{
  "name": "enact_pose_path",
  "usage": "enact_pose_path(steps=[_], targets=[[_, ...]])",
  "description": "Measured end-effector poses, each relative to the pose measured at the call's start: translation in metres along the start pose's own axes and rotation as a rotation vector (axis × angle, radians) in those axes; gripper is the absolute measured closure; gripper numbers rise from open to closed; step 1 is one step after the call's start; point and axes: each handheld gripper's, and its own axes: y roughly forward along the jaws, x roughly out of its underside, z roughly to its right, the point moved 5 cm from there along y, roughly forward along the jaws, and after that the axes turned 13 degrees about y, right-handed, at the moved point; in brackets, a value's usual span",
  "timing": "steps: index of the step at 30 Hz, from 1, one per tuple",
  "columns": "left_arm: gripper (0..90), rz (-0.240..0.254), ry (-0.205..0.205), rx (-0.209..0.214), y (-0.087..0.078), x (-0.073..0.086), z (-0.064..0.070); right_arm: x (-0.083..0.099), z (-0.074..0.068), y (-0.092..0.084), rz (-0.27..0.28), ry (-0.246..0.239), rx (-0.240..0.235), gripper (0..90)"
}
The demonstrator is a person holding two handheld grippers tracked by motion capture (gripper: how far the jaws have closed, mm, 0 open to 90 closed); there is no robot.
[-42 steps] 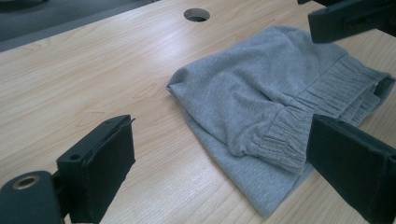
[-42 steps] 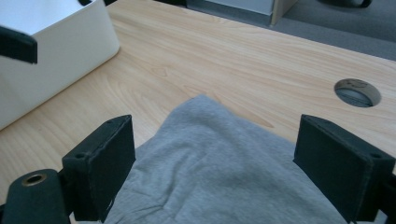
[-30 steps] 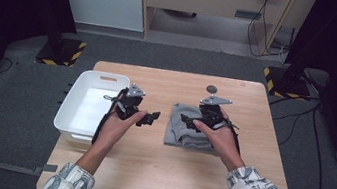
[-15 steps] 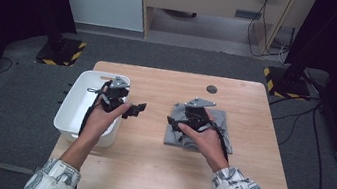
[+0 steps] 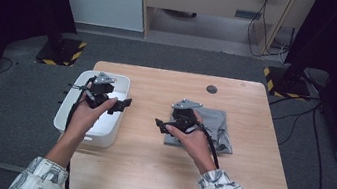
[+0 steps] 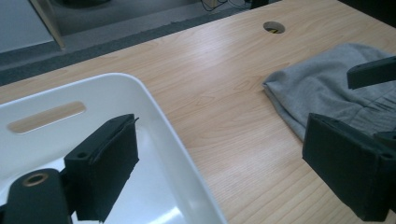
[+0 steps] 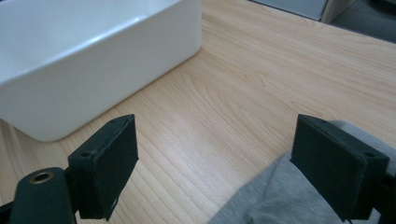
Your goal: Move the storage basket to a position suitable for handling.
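Note:
A folded grey cloth (image 5: 214, 126) lies on the wooden table (image 5: 145, 172), right of the middle. My right gripper (image 5: 161, 124) hovers at the cloth's left edge, pointing left, jaws open with nothing between them. In the right gripper view the grey cloth (image 7: 275, 200) lies under the right jaw of my right gripper (image 7: 215, 126), with bare wood in the gap. My left gripper (image 5: 123, 104) is over the right rim of the white bin (image 5: 99, 137), pointing right and open. In the left gripper view my left gripper (image 6: 224, 130) spans the bin rim (image 6: 154, 107) and the grey cloth (image 6: 308, 88).
The white bin (image 7: 93, 60) stands at the table's left edge. A round cable hole (image 5: 212, 89) sits near the table's far edge. Dark floor and black-and-yellow marked stand feet (image 5: 61, 53) surround the table. Bare wood stretches between the bin and the cloth.
Both hands have moved left. The left gripper went from the bare wood to over the bin's right rim. The right gripper went from above the cloth to its left edge. The cloth stays put.

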Motion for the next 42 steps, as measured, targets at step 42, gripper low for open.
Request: enact_pose_path(steps=[42], targets=[[19.6, -0.018, -0.092, -0.166, -0.047, 0.058, -0.081, 0.025, -0.025, 0.008, -0.007, -0.019, -0.041, 21.4]])
